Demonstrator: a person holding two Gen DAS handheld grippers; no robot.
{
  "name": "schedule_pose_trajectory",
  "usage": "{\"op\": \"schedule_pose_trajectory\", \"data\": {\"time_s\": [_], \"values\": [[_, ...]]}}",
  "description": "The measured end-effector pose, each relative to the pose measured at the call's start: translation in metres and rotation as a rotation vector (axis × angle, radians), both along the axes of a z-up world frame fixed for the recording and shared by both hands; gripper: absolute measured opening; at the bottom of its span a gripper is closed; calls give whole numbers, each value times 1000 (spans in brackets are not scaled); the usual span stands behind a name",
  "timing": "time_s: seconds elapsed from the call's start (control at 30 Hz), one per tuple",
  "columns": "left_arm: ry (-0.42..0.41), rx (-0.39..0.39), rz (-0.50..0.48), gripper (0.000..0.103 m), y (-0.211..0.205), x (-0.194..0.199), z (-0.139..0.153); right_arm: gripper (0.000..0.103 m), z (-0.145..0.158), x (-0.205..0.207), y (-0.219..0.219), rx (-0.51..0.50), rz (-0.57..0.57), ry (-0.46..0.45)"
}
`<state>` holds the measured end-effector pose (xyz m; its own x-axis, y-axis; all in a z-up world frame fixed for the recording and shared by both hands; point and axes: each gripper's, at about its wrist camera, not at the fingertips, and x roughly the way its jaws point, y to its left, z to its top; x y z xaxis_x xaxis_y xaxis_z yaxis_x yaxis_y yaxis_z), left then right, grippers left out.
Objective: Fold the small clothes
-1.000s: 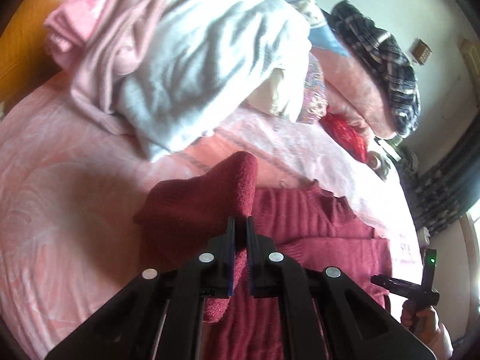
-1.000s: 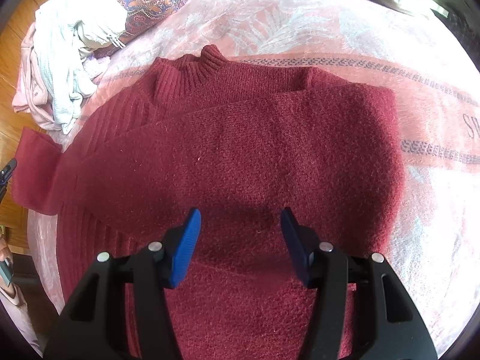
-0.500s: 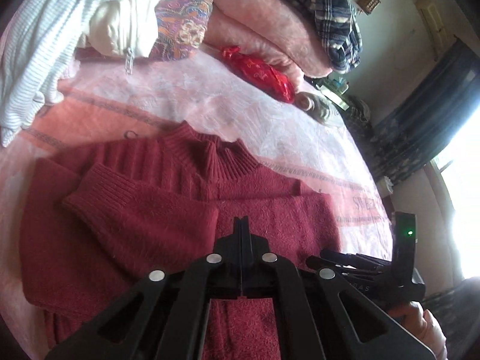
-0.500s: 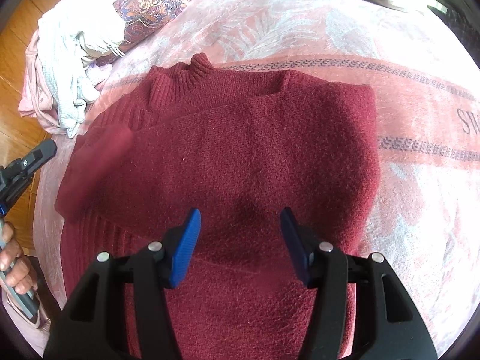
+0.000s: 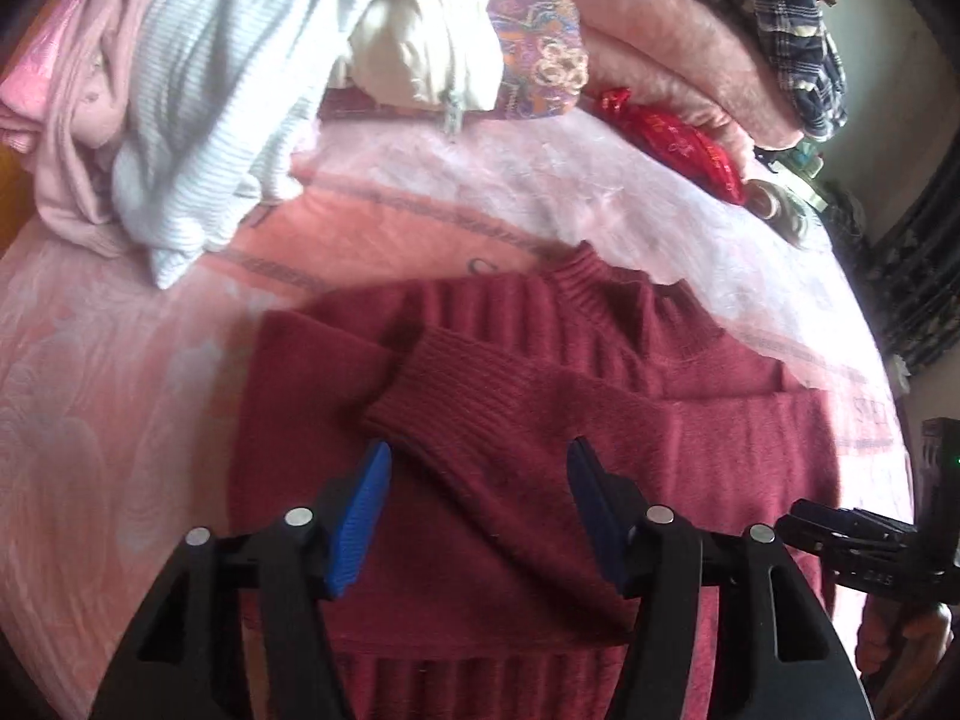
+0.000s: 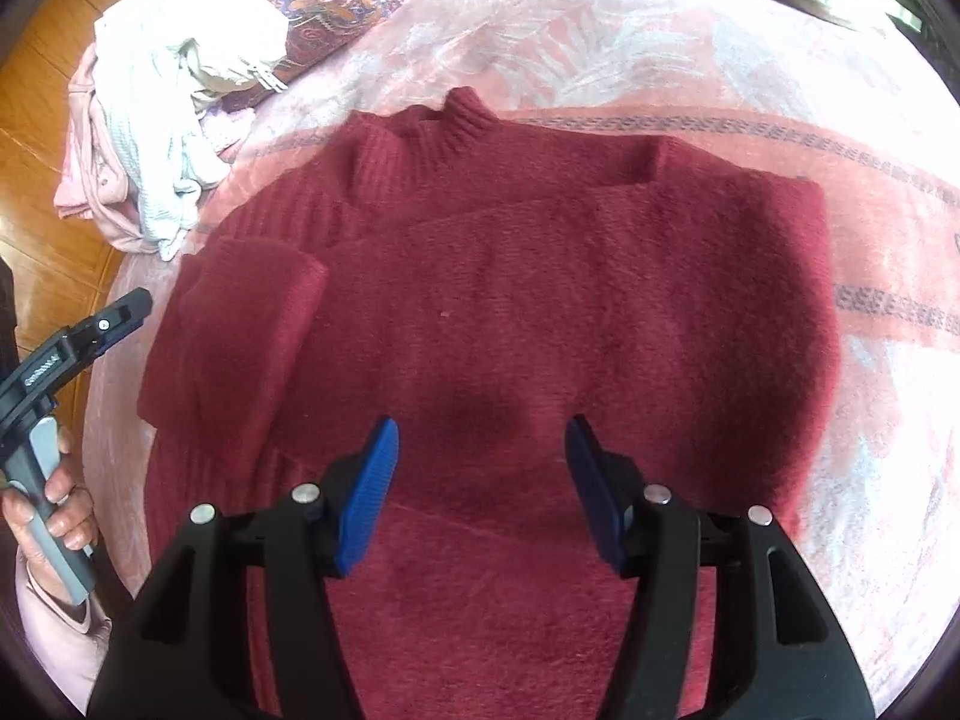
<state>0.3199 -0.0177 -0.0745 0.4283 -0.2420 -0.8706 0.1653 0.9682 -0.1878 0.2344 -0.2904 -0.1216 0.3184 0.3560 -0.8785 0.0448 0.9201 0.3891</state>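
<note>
Now the dark red turtleneck sweater lies flat on the pink patterned bedspread, its ribbed collar pointing toward twelve o'clock in the right wrist view. Both sleeves are folded across the body: one sleeve crosses the chest with its ribbed cuff lying just ahead of the left gripper, and the folded bulk at the sweater's nine o'clock side shows in the right wrist view as a doubled flap. The left gripper's blue-padded fingers are opening at this moment and stand apart over the sleeve; knit shows in the gap between them, yet neither pad presses on it. The right gripper hovers above the lower middle of the sweater, its fingers likewise spreading slightly and released, with only the flat fabric seen through the gap. In the right wrist view the left gripper's black body shows at nine o'clock, gripped by a hand in a pale sleeve. In the left wrist view the right gripper appears at four o'clock. At eleven o'clock on the bed sits a heap of unfolded laundry, white ribbed and pale pink pieces, beside a paisley cushion. A red embroidered pouch lies at one o'clock, against a folded pink blanket topped with a plaid cloth.
</note>
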Motion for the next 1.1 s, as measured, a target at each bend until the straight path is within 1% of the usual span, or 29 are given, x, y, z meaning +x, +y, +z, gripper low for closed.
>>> {"op": "schedule_pose_trajectory", "data": {"time_s": [0.03,0.1,0.17,0.23,0.3,0.33,0.37,0.4,0.47,0.6,0.63,0.67,0.73,0.77,0.8,0.83,0.87,0.9,0.93,0.97,1.03,1.07,1.1], "values": [[22,19,21,60,10,3,-7,58,0,4,13,28,17,4],[62,31,55,59,29,7,-22,58,0,13,38,61,53,14],[93,38,81,59,44,9,-35,59,-2,22,63,68,86,24],[105,43,95,59,55,10,-44,61,-7,29,82,51,99,42],[102,47,97,59,65,11,-46,61,-13,33,93,75,101,53],[96,59,99,59,67,10,-46,50,-15,34,97,102,108,53],[90,74,102,59,67,10,-46,33,-17,36,100,133,118,52],[83,87,104,59,69,10,-45,27,-18,37,103,151,124,53],[70,91,109,59,72,9,-41,9,-15,36,104,156,121,22],[44,89,122,60,75,7,-32,8,9,32,79,171,98,-48],[43,92,119,60,73,8,-31,8,14,31,71,160,87,-56],[41,93,114,60,71,8,-31,8,18,31,63,127,72,-60],[39,108,99,61,63,7,-35,8,20,30,51,21,48,-72],[42,125,88,61,57,7,-39,8,14,30,48,-23,47,-52],[49,147,76,61,51,6,-43,9,6,30,45,-43,46,-24],[62,173,62,61,44,5,-51,12,-4,30,44,-44,49,6],[73,189,53,61,40,4,-56,18,-13,31,44,-50,54,26],[82,206,46,61,35,4,-62,21,-16,31,45,-61,54,26],[80,219,46,61,33,3,-64,21,-14,32,46,-77,54,16],[75,223,50,61,33,3,-64,27,-8,33,47,-101,56,5],[75,217,51,61,33,4,-61,27,10,32,52,-157,58,-62],[71,201,55,61,34,5,-57,28,16,33,56,-169,64,-86],[69,185,58,61,34,6,-54,28,22,33,61,-157,73,-100]]}}
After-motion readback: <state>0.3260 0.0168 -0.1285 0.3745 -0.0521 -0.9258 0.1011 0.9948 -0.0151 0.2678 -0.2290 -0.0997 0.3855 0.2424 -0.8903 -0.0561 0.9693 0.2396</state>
